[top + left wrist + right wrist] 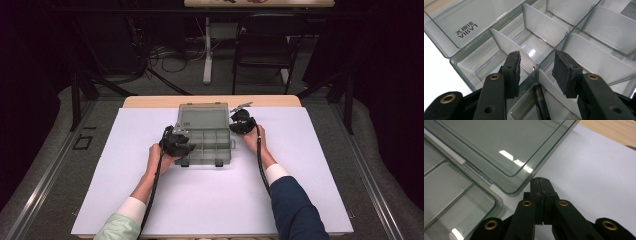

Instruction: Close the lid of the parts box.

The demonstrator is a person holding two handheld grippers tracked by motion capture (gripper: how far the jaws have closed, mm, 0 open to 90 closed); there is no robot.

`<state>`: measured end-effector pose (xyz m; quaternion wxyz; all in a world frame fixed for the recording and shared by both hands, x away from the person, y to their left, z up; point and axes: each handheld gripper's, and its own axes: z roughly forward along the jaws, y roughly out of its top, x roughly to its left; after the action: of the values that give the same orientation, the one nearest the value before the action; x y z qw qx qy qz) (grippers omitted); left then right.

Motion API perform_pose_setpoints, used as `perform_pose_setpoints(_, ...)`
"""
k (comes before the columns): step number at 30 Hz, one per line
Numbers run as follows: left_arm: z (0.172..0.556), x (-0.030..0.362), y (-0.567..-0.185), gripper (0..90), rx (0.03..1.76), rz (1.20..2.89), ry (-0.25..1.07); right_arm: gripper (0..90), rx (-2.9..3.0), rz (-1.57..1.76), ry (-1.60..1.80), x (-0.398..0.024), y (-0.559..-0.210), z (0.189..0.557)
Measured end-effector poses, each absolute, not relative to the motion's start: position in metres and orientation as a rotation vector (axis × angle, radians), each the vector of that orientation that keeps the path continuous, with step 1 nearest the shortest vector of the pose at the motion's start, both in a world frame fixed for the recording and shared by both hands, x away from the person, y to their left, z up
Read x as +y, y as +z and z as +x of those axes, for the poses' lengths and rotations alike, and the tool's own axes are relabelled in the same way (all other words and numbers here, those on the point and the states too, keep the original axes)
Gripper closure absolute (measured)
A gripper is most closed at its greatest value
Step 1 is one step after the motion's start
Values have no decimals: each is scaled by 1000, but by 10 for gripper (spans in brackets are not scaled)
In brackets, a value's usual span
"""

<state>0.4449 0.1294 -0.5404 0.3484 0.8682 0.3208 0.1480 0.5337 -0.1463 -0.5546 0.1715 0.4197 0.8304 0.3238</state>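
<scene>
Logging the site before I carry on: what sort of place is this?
Probably a lab or recording room: a white-topped table holding one clear plastic compartment box, loose cables on the floor, and a black folding chair.

A black chair [262,47] and tangled cables [167,55] sit beyond the white-covered table [210,200].

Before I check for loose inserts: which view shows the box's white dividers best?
The left gripper view: the white dividers stand upright between compartments, close up. The high view shows the organizer box small, with a faint grid. The right gripper view shows compartment lines through the clear lid.
</scene>
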Motion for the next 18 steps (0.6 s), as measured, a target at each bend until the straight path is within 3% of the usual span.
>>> perform_pose_setpoints(18,445,130,-541,567,832,2248,379,900,2251,1226,992,-146,-554,534)
